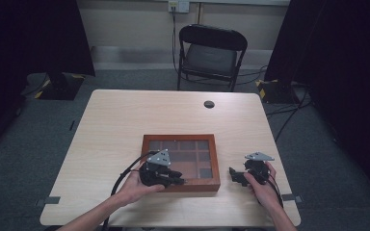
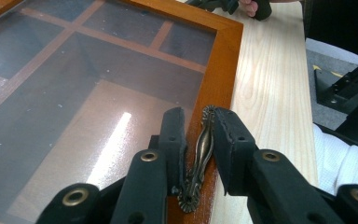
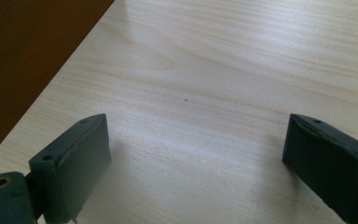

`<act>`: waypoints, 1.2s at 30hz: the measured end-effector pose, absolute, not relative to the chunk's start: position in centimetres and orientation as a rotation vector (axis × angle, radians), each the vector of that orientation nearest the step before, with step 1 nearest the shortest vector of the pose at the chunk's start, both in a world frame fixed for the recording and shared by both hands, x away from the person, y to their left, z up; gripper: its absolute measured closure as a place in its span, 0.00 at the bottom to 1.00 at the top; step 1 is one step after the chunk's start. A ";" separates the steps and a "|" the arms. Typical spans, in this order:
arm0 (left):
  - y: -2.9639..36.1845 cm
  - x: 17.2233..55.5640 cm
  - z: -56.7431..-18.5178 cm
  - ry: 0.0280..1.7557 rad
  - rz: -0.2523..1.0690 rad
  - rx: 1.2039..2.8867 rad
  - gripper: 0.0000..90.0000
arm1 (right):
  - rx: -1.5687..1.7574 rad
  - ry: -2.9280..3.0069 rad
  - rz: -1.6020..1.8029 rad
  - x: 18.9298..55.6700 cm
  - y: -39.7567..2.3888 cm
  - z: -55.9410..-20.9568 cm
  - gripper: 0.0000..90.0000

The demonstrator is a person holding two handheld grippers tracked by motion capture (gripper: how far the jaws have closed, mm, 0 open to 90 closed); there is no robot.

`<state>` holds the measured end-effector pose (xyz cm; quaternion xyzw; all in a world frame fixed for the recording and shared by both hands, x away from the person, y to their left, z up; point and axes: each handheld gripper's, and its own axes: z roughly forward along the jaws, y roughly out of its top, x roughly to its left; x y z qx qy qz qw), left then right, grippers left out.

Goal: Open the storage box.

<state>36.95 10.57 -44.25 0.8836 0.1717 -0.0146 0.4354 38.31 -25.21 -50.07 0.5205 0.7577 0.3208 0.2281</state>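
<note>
A shallow wooden box (image 1: 180, 138) with a glass lid over divided compartments lies near the table's front edge. A small brass handle (image 2: 204, 144) is fixed to the lid's front frame (image 2: 223, 60). My left gripper (image 1: 178, 179) rests at the box's front rim, and its jaws (image 2: 200, 126) are shut on the brass handle, one pad on each side. My right gripper (image 1: 233, 174) sits low over the bare table right of the box. Its jaws (image 3: 196, 140) stand wide open with nothing between them, and the box's brown side (image 3: 28, 56) is at their left.
The light wooden table (image 1: 125, 120) has a round cable hole (image 1: 209, 104) near its far edge. A black folding chair (image 1: 212, 50) stands behind it. Dark curtains and stands flank both sides, with cables on the grey floor.
</note>
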 end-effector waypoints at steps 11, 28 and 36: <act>10.8 37.3 -43.8 0.434 -0.086 2.233 0.82 | 1.435 2.086 0.883 38.3 -25.2 -50.1 0.07; 11.5 37.6 -42.2 0.441 -0.116 2.197 0.82 | 1.434 2.087 0.885 38.3 -25.2 -50.1 0.07; 11.3 37.5 -41.4 0.416 -0.087 2.231 0.83 | 1.432 2.088 0.886 38.3 -25.2 -50.1 0.07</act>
